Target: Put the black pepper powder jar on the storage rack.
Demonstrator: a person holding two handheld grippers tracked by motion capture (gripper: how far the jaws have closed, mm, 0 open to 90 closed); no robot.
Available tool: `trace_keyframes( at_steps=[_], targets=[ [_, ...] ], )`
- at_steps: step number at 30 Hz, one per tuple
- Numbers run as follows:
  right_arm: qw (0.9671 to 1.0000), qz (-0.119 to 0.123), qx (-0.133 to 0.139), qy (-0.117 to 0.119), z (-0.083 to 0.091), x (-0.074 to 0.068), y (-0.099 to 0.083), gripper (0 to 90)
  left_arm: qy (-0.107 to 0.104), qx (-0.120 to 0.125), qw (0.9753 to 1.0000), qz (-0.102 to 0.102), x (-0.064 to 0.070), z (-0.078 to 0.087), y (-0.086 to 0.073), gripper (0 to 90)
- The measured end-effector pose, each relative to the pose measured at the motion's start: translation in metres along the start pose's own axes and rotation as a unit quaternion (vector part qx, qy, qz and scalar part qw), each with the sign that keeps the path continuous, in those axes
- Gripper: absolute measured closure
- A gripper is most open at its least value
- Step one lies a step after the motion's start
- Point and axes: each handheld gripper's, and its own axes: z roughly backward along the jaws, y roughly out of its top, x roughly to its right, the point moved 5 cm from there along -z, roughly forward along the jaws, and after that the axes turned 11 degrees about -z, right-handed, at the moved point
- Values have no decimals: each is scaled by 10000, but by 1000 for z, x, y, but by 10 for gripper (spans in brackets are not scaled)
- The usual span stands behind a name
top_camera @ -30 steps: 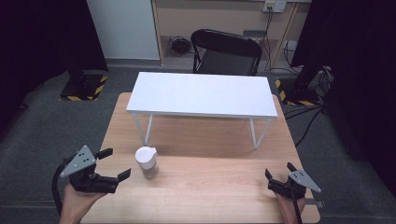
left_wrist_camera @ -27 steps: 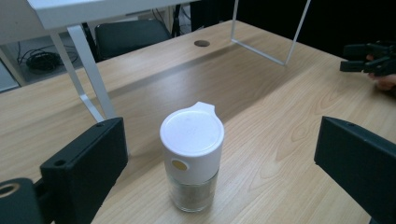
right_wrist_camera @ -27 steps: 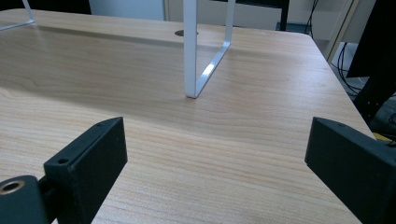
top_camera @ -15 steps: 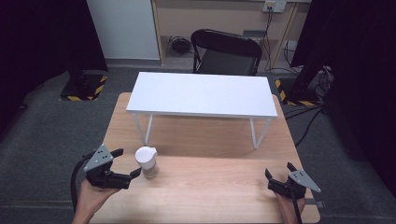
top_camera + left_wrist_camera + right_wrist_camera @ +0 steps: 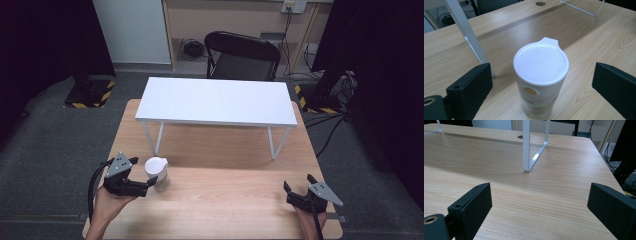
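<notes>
A clear cup with a white lid (image 5: 158, 172) (image 5: 540, 72) stands upright on the wooden table (image 5: 225, 200), near its left front. My left gripper (image 5: 141, 176) (image 5: 544, 87) is open, its jaws wide on either side of the cup without touching it. In the left gripper view the cup sits between the jaws, lid tab pointing away. At the front right corner of the table my right gripper (image 5: 299, 186) (image 5: 541, 212) rests open, with bare wood between its jaws.
A low white shelf on thin white legs (image 5: 215, 102) stands across the middle of the table; one leg (image 5: 530, 147) is ahead of the right gripper and another (image 5: 469, 35) is just left of the cup. A black chair (image 5: 242, 57) is behind the table.
My left gripper has moved right across the table's front until its open jaws reach around the cup. The right gripper and the cup have stayed in place.
</notes>
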Motion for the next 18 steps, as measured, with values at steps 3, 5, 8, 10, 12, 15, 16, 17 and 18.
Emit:
trace_keyframes(
  at_steps=[3,5,8,10,12,15,16,17,18],
  targets=[
    [10000,-1,-2,-4,0,0,0,58,14,-63,10000,-19,-1,-7,-1,27],
    [10000,5,-2,-2,0,0,0,59,14,-86,10000,7,-2,-11,-3,28],
    [10000,10,2,1,0,0,0,59,0,-101,9999,31,-4,-14,-4,29],
    [10000,16,5,2,0,0,0,59,-25,-98,9999,54,-5,-17,-5,30],
    [10000,19,10,-2,1,-1,0,59,-34,-77,9999,58,-5,-18,-5,30],
    [10000,26,2,-5,0,-1,0,60,-72,-80,9999,47,-5,-21,-4,30],
    [10000,43,0,-2,0,-1,0,61,-72,-80,9999,47,-5,-21,-4,30],
    [10000,43,0,-2,0,-1,0,61,-85,-78,9999,42,-6,-22,-4,30],
    [10000,75,-23,3,0,-1,0,62,-105,-99,9999,30,-6,-24,-3,30]
  ],
)
